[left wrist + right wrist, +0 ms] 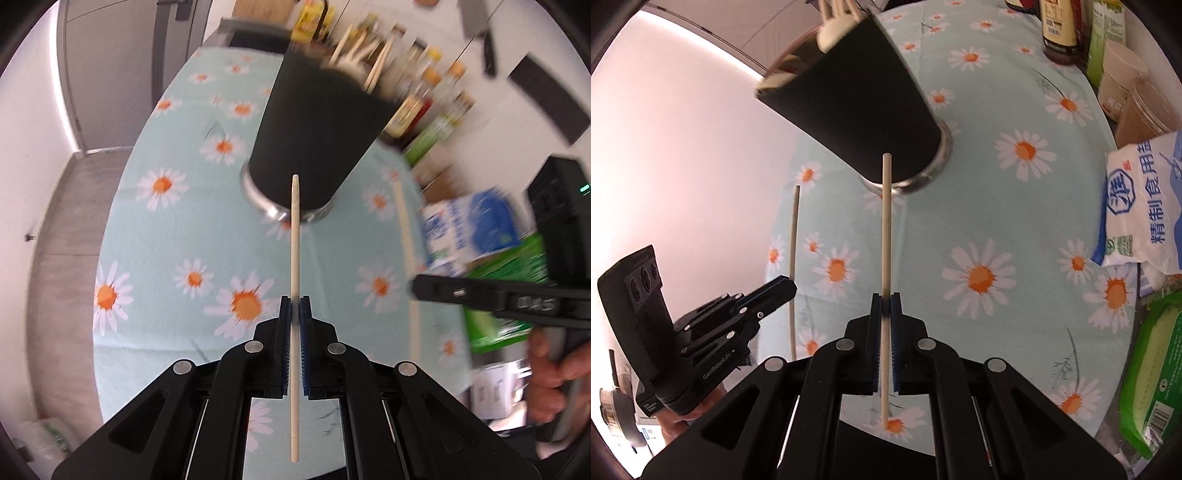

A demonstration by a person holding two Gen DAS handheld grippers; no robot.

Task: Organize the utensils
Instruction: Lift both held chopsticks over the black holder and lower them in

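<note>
Left gripper (294, 308) and right gripper (885, 304) each pinch one thin pale wooden chopstick (294, 258) (886, 229) mid-shaft: light, stiff, prone to pivot; destination likely the tall black utensil cup (314, 140).

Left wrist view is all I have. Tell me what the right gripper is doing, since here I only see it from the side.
Observer: The right gripper is shut on its own chopstick, which points toward the black holder.
Operator: Confirm the left one looks secure from over there.
Observer: From the right wrist view the left gripper shows side on, with its chopstick running straight through the closed fingers.
Operator: Report what sits right of the cloth; my view is blurred.
Observer: A white and blue salt bag lies at the cloth's edge, with a green packet nearer the camera.
</note>
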